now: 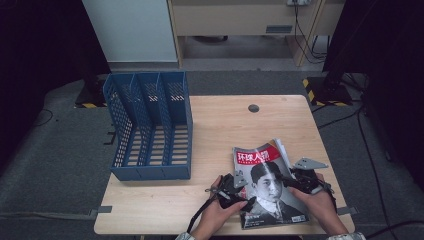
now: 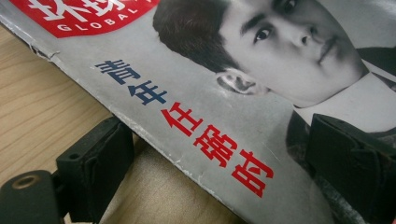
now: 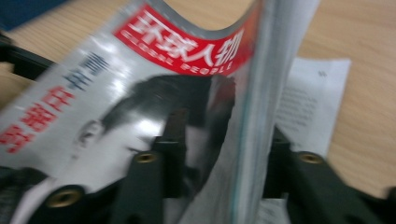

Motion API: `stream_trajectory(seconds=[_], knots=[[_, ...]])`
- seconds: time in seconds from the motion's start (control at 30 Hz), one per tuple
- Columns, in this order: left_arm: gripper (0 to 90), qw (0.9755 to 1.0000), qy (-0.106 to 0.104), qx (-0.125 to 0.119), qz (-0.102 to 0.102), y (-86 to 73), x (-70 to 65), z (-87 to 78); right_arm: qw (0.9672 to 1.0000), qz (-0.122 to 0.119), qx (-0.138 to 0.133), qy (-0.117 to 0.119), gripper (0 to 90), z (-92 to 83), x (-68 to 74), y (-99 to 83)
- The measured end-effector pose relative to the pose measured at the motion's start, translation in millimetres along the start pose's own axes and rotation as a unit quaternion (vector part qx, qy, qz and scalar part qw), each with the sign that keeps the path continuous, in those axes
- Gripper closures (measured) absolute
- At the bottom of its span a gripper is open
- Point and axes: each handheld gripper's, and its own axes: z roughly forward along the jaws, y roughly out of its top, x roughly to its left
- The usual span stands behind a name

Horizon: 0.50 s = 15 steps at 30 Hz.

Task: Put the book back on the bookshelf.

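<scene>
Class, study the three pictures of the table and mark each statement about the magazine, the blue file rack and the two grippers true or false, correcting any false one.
1. The magazine stands inside the blue file rack. False: it lies on the table, apart from the rack.
2. The left gripper is at the magazine's left edge. True.
3. The rack's compartments hold papers. False: they are empty.
4. The right gripper has the magazine's right edge between its jaws. True.
5. The cover's title band is green. False: it is red.
</scene>
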Motion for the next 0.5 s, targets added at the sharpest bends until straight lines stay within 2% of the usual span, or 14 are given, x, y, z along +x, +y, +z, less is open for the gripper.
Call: stream_trajectory(seconds=[0.03, 0.07, 0.1, 0.2, 0.33, 0.47, 0.5], knots=[[7.4, 1.0, 0.001, 0.0, 0.0, 0.0, -0.1, 0.0, 0.9999, 0.006, 0.009, -0.011, 42.9, 1.0, -1.9, -1.1], [7.5, 1.0, 0.001, 0.0, 0.0, 0.0, -0.1, 0.0, 0.9999, 0.006, 0.009, -0.011, 42.9, 1.0, -1.9, -1.1], [7.7, 1.0, 0.002, 0.0, 0.0, 0.0, -0.2, 0.0, 0.9993, 0.013, 0.018, -0.03, 31.2, 1.1, -5.7, -2.6], [8.1, 1.0, 0.003, 0.0, 0.0, 0.0, -0.4, 0.0, 0.998, 0.023, 0.019, -0.055, 23.0, -5.2, -11.4, -2.4], [8.6, 1.0, 0.004, -0.001, 0.0, 0.0, -0.3, -0.1, 0.9978, 0.032, 0.025, -0.052, 19.1, -11.3, -13.8, -4.1], [9.1, 1.0, 0.004, -0.001, -0.002, 0.0, -0.2, -0.1, 0.9969, 0.048, 0.046, -0.041, 12.5, -10.3, -14.1, -8.1], [9.5, 1.0, 0.002, -0.002, -0.002, 0.0, 0.3, -0.1, 0.9963, 0.052, 0.06, -0.033, 11.2, -8.0, -15.4, -9.5]])
